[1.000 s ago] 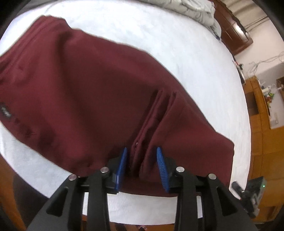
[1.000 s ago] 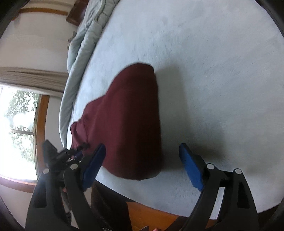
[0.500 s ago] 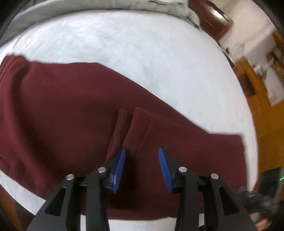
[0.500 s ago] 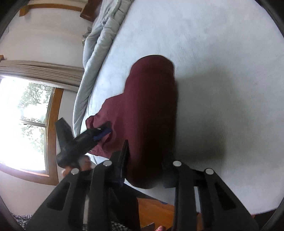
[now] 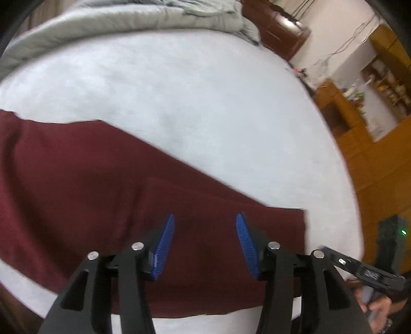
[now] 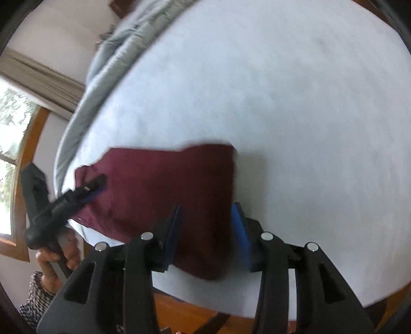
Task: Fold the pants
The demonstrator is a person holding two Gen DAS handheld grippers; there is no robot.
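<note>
The dark red pants (image 5: 84, 190) lie folded lengthwise on the white bed (image 5: 179, 97), stretching from the left to the near right. My left gripper (image 5: 204, 246) hovers low over their near edge, with its blue pads (image 5: 164, 246) apart and nothing between them. In the right wrist view the pants (image 6: 164, 185) lie near the bed's front edge. My right gripper (image 6: 205, 231) straddles their right end, with the cloth between its half-closed pads (image 6: 237, 231). The left gripper also shows in that view (image 6: 95, 185), at the pants' left end.
A grey duvet (image 5: 115, 23) is bunched along the far side of the bed. Wooden furniture (image 5: 359, 120) and shelves stand to the right. A window (image 6: 10, 144) is at the left. The bed's wooden frame (image 6: 195, 313) runs below the near edge.
The left gripper let go of the pinched fold and opened wider. The right gripper closed from wide open around the pants' right end. The pants now lie flatter on the bed.
</note>
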